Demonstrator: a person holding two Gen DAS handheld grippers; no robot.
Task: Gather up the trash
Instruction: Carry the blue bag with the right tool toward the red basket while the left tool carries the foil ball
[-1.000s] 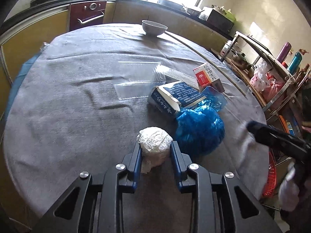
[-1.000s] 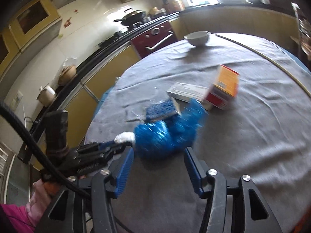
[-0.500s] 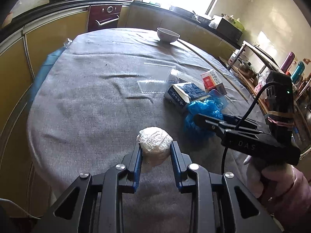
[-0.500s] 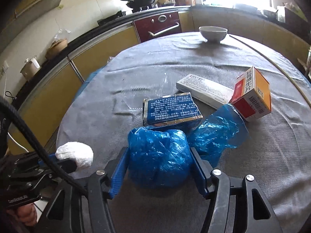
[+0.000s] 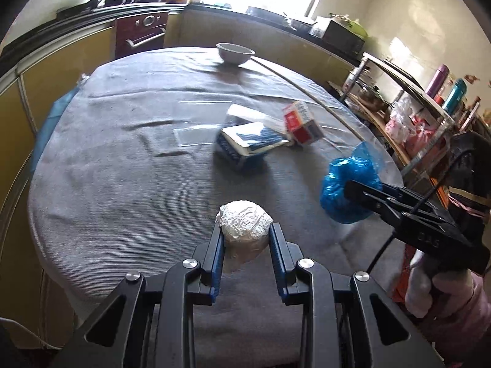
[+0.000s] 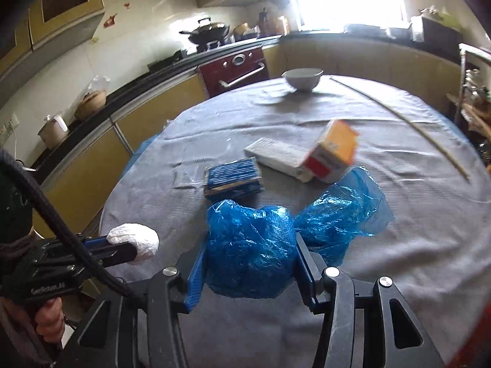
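Note:
My left gripper (image 5: 245,233) is shut on a crumpled foil ball (image 5: 244,224) and holds it above the near part of the grey table (image 5: 122,165). It also shows in the right wrist view (image 6: 135,242), at the left. My right gripper (image 6: 249,247) is shut on a crumpled blue plastic bag (image 6: 250,248), lifted off the table; the bag also shows in the left wrist view (image 5: 348,184). A blue box (image 5: 248,144), a white flat box (image 6: 276,153) and a red-orange carton (image 5: 302,122) lie at the table's middle.
A white bowl (image 5: 235,52) stands at the table's far edge. A clear plastic sheet (image 5: 196,135) lies left of the boxes. A thin stick (image 6: 399,122) lies along the right side. A shelf rack (image 5: 423,107) with bottles stands to the right. Kitchen counters ring the back.
My right gripper closed on the blue bag and lifted it up and to the right, off the table. My left gripper stayed shut on the foil ball and rose slightly.

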